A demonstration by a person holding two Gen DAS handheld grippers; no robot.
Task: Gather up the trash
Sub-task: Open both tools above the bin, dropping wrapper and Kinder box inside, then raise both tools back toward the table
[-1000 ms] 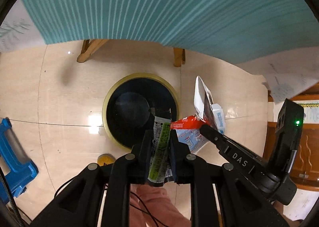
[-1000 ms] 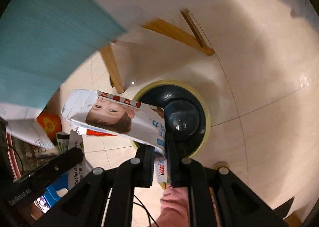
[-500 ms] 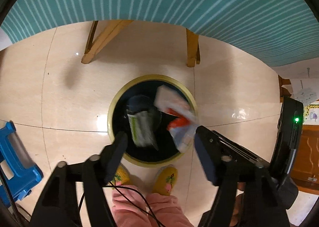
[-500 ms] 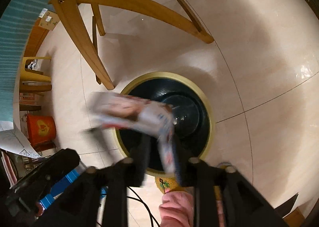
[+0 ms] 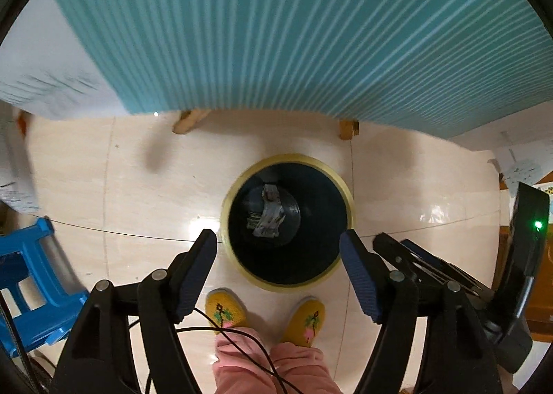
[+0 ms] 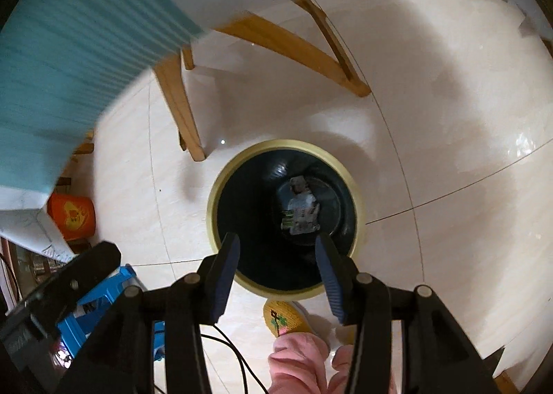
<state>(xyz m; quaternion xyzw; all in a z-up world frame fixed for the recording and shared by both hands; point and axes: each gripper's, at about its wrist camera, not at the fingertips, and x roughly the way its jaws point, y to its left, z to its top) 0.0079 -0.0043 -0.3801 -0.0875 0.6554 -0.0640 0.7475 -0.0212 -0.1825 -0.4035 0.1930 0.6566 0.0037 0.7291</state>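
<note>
Trash: crumpled printed wrappers and a flattened carton (image 5: 268, 212), lying together at the bottom of the round dark bin with the yellow rim (image 5: 340, 183), which stands on the pale tiled floor (image 5: 138, 186) just in front of your yellow slippers (image 5: 224, 307).

Left gripper (image 5: 280, 273): you hold it above the near edge of the bin, fingers (image 5: 197, 269) spread wide, nothing between them.

Right gripper (image 6: 276, 276): likewise over the bin's near rim (image 6: 276, 290), fingers (image 6: 223, 276) parted and empty; the trash (image 6: 300, 209) shows between them, far down inside.

Surroundings: teal striped cloth (image 5: 293, 31) hanging over wooden legs (image 6: 179, 110) beyond the bin; blue plastic stool (image 5: 27, 283) to your left; orange container (image 6: 71, 217) further off.

Step in hand: the drop looks complete, both loads resting in the bin. Next, you would lift both grippers clear and look for any remaining litter; none is visible on the floor in these views, so expect to turn toward the tabletop or elsewhere.
</note>
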